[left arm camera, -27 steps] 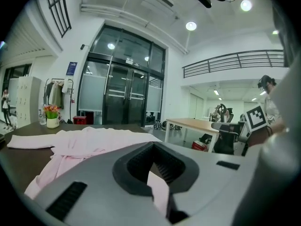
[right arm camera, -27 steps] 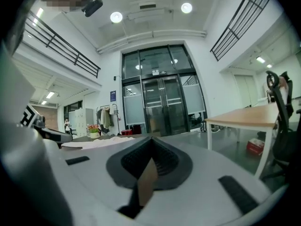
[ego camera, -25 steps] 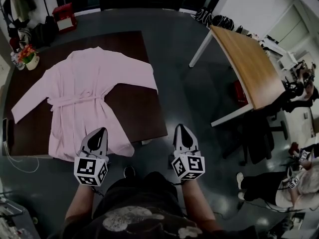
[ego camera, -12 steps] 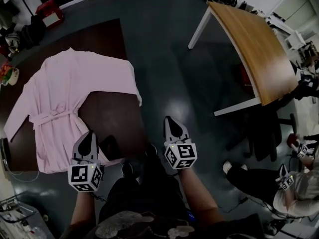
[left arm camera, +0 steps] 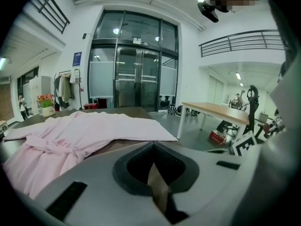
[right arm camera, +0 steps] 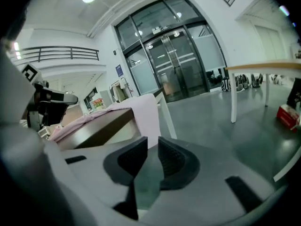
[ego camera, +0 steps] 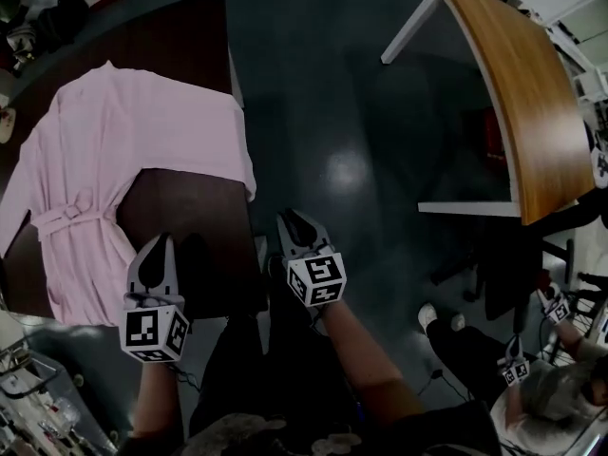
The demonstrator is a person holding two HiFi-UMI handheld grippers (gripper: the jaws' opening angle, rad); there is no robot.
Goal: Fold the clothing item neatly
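Left tongs (ego camera: 160, 245) are pressed fully together, their dark ribbed pads meeting in a single seam with nothing caught between them (left arm camera: 153, 161). They hang over the near part of the worktop (ego camera: 180, 202), close to the lower hem of the robe (ego camera: 142, 131) but not touching it. Right tongs (ego camera: 293, 218) stand a narrow slit apart, having just been opening, and the gap between the grooved black pads (right arm camera: 151, 157) is empty. They are over the floor (ego camera: 351, 160), just off the worktop's near right corner. Each pair sits in a smooth pale grey shell and carries a white cube printed with black squares, left (ego camera: 152, 331) and right (ego camera: 316, 278).

The robe is soft pale pink cloth, spread flat and face up on the worktop, sleeves out to the sides. A belt (ego camera: 66, 212) of the same cloth is knotted at the waist. One sleeve (ego camera: 242, 160) droops over the worktop's right edge, showing in the right gripper view as a limp pink flap (right arm camera: 146, 112). In the left gripper view the cloth lies in gentle rumpled folds (left arm camera: 84, 131).

The worktop is a dark brown slab with a squared edge (right arm camera: 101, 126). The floor is dark grey and glossy. Well apart to the right stands a table (ego camera: 532, 93) with a warm wood-grain top and slim white legs.
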